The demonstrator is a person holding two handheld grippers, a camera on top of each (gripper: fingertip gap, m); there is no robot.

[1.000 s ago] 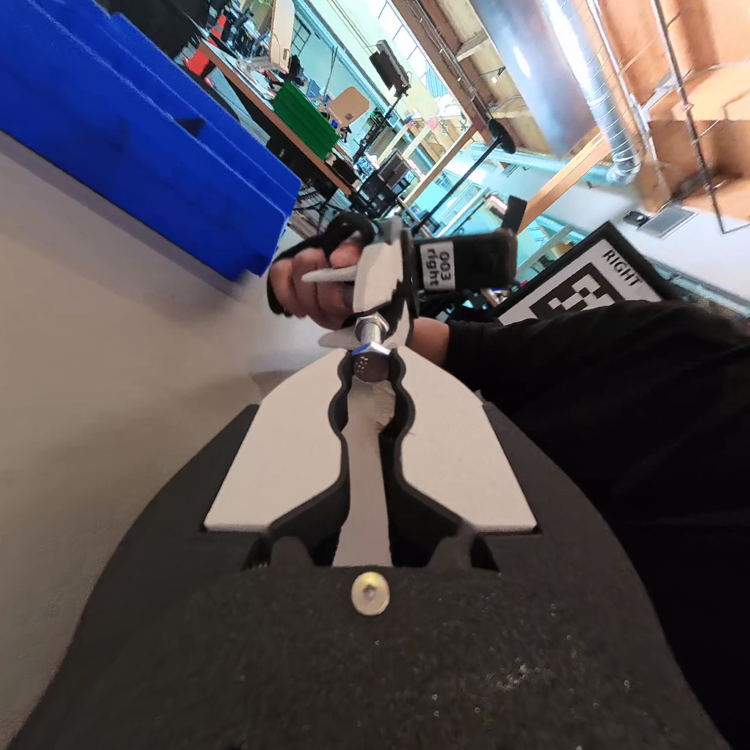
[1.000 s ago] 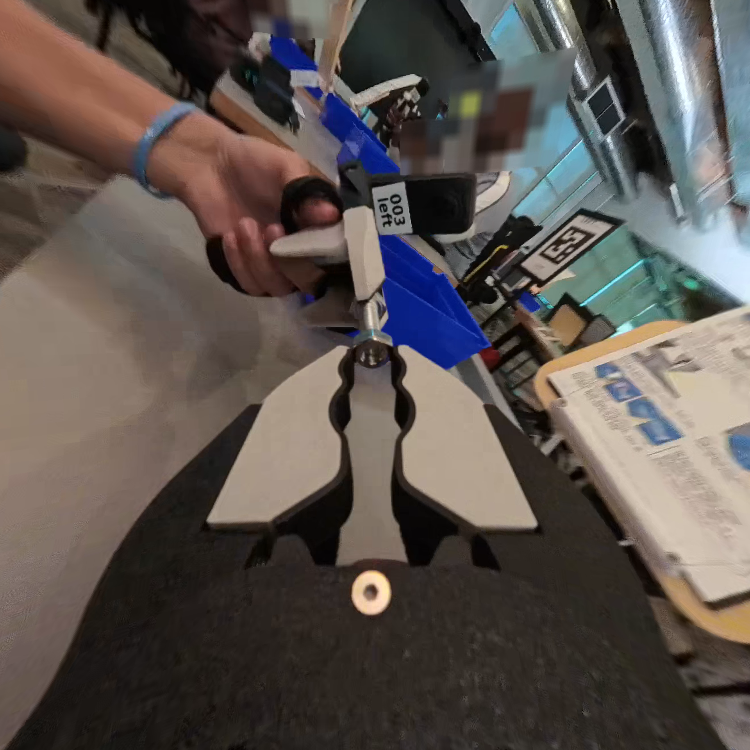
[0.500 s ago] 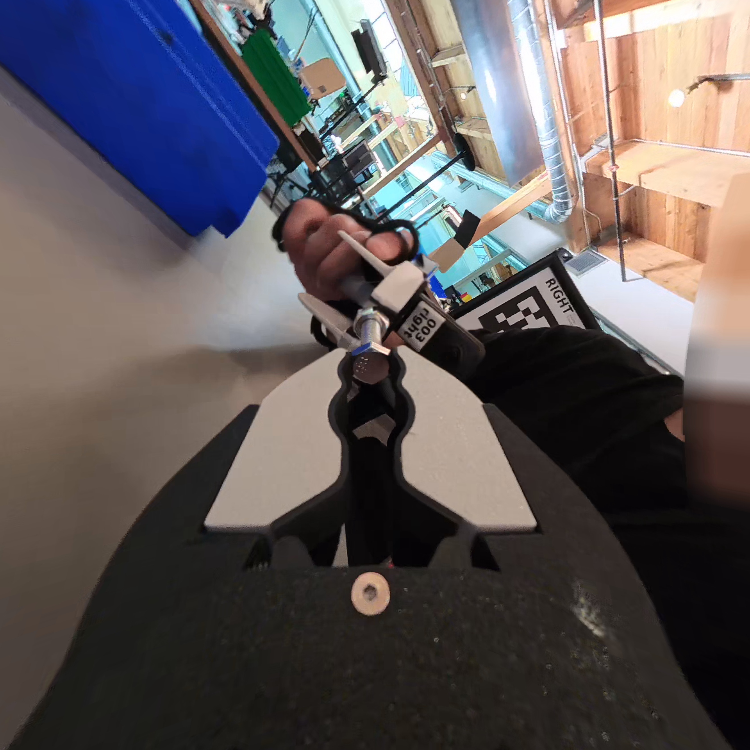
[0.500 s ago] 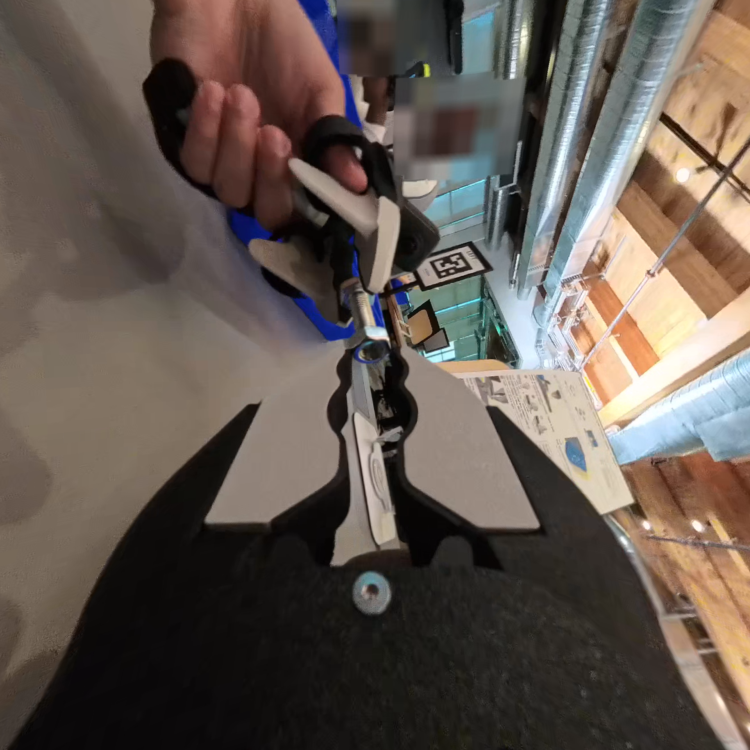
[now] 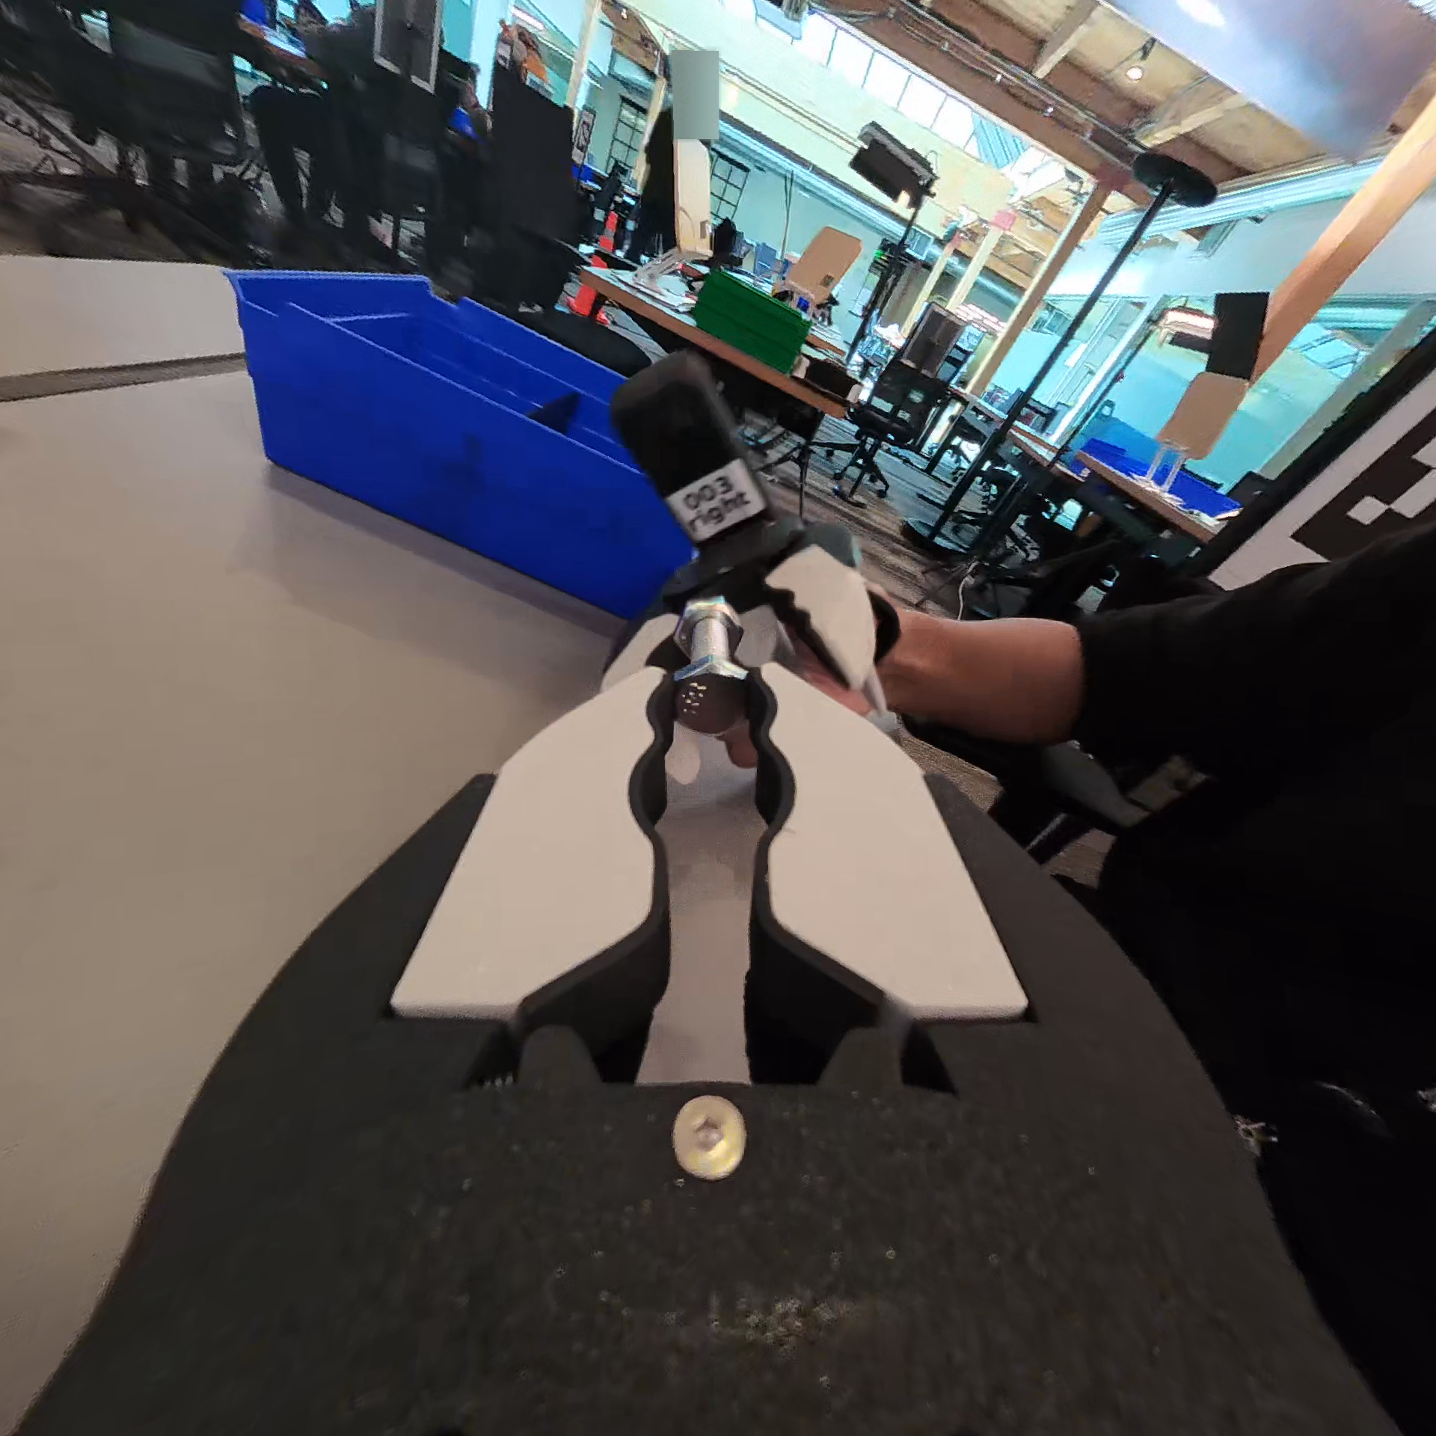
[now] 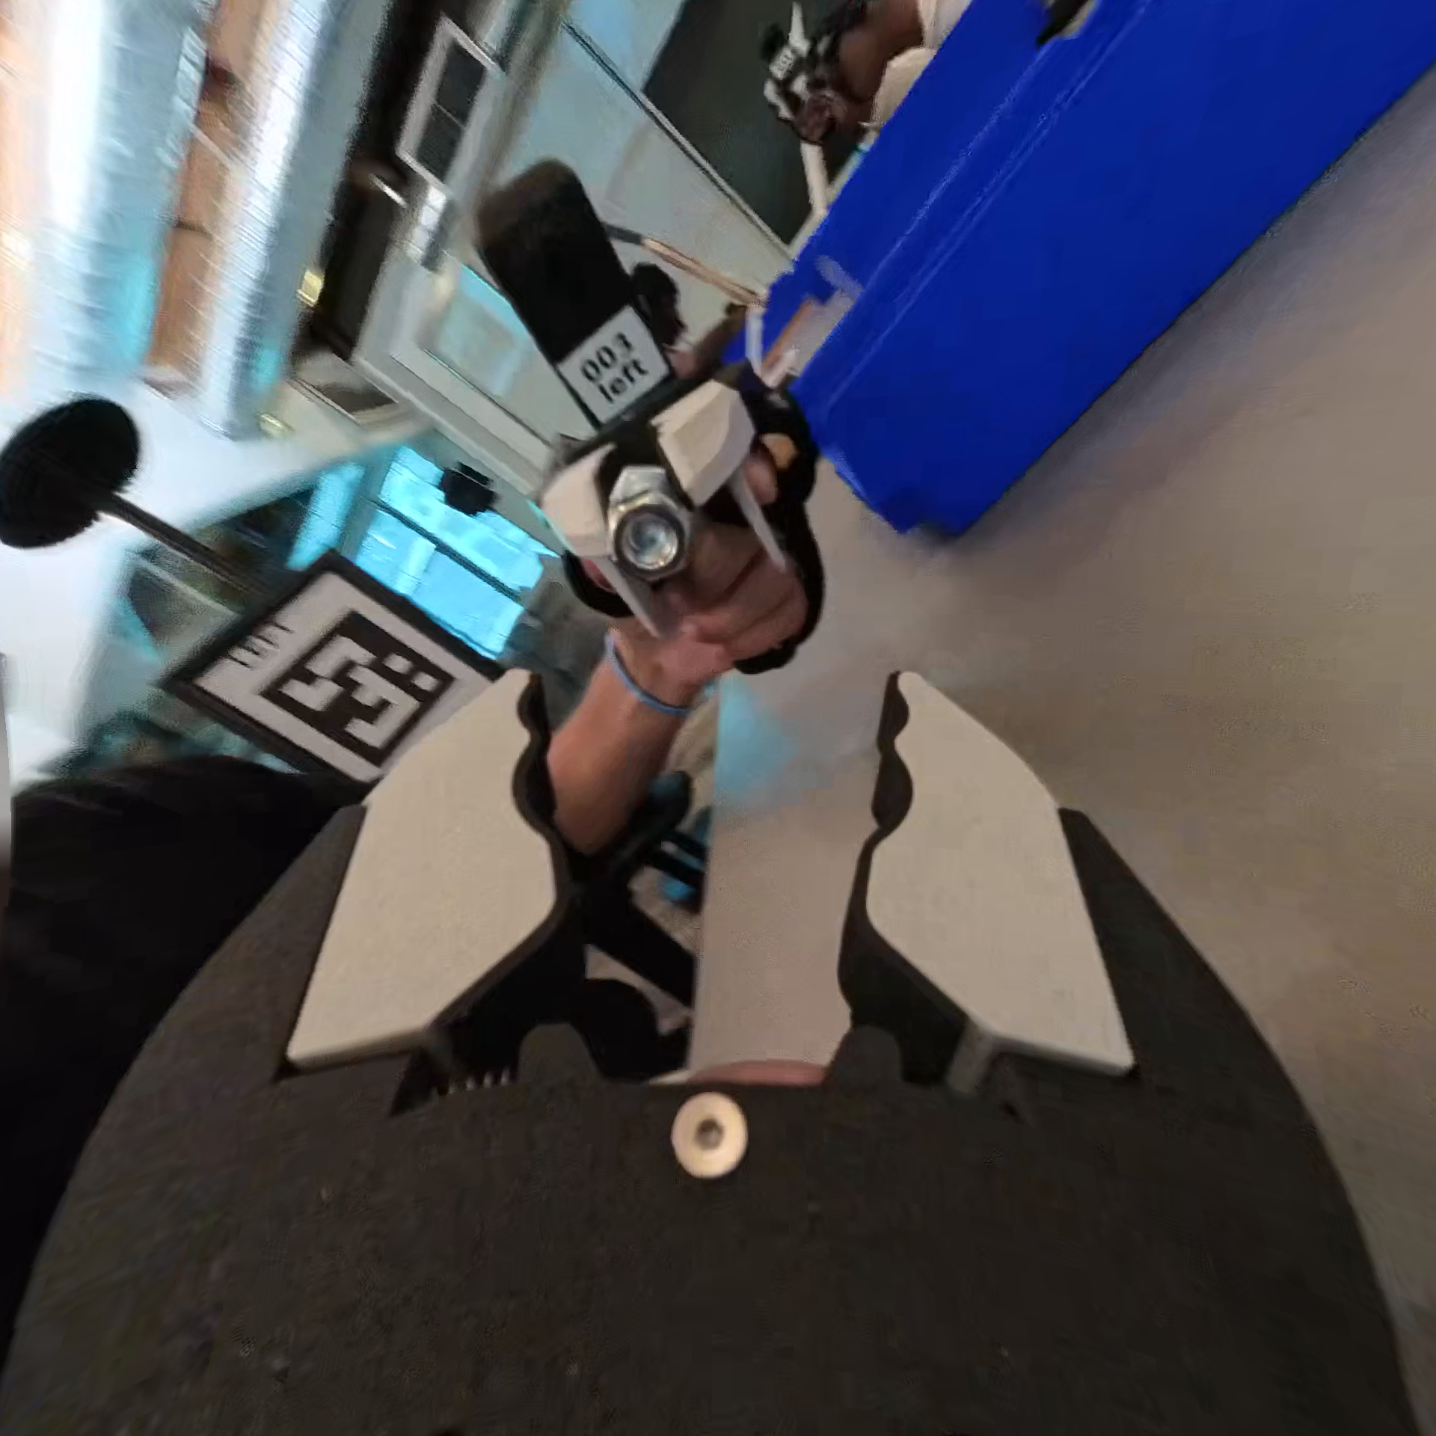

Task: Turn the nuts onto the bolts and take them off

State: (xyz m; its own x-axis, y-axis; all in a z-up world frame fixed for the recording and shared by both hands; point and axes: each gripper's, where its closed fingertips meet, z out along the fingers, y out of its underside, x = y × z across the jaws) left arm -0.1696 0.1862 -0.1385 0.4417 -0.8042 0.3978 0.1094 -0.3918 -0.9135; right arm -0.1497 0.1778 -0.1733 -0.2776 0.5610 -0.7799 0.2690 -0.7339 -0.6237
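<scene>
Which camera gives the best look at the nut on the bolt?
The left wrist view: the nut shows side-on on the bolt, whose head the left gripper clamps. The right wrist view shows the nut end-on behind the bolt's tip, slightly blurred; the right gripper is open.

The head of the silver steel bolt (image 5: 705,698) sits pinched between the pale grey fingers (image 5: 575,816) of the left gripper (image 5: 709,703), so its flanks are hidden, and in the left wrist view the far end of the threaded shank disappears behind the right gripper (image 5: 769,622), where I cannot tell whether those tips touch the silver hex nut (image 5: 703,608). In the right wrist view the room behind is smeared by motion blur, the open-topped blue plastic bin (image 6: 1049,256) is cut off by the top and right edges, and the shank is foreshortened behind the nut. The pale grey worktop (image 5: 194,622) runs out of frame on the left.
</scene>
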